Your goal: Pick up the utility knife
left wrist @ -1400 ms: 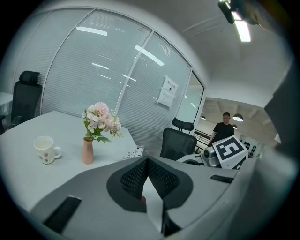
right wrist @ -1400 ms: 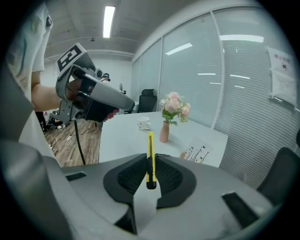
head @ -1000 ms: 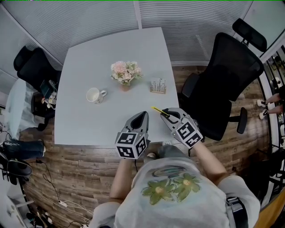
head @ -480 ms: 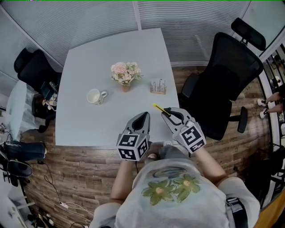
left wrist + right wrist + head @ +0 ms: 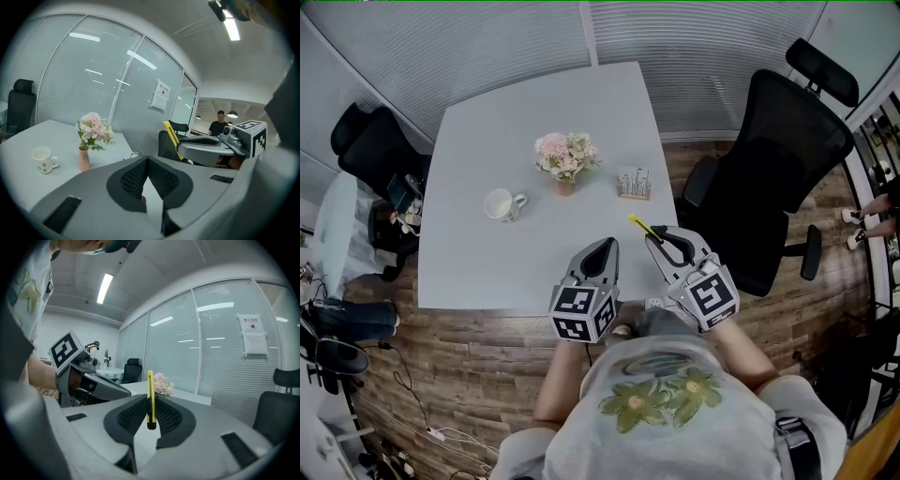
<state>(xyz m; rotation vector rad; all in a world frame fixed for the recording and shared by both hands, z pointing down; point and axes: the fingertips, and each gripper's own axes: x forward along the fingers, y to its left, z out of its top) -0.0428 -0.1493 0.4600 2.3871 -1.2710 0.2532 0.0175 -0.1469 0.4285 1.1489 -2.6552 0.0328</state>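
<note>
Grey desk [image 5: 534, 122] spreads below you. Over its near right corner your right tongs [image 5: 656, 236] are clamped on the utility knife [image 5: 150, 397]. It stands edge-on between the pads, with its yellow end poking past the tips. Just to the left, your left tongs [image 5: 146, 161] are closed on nothing. Farther off stand a mug [image 5: 500, 202], a flower vase [image 5: 565, 159] and a small holder [image 5: 633, 182].
</note>
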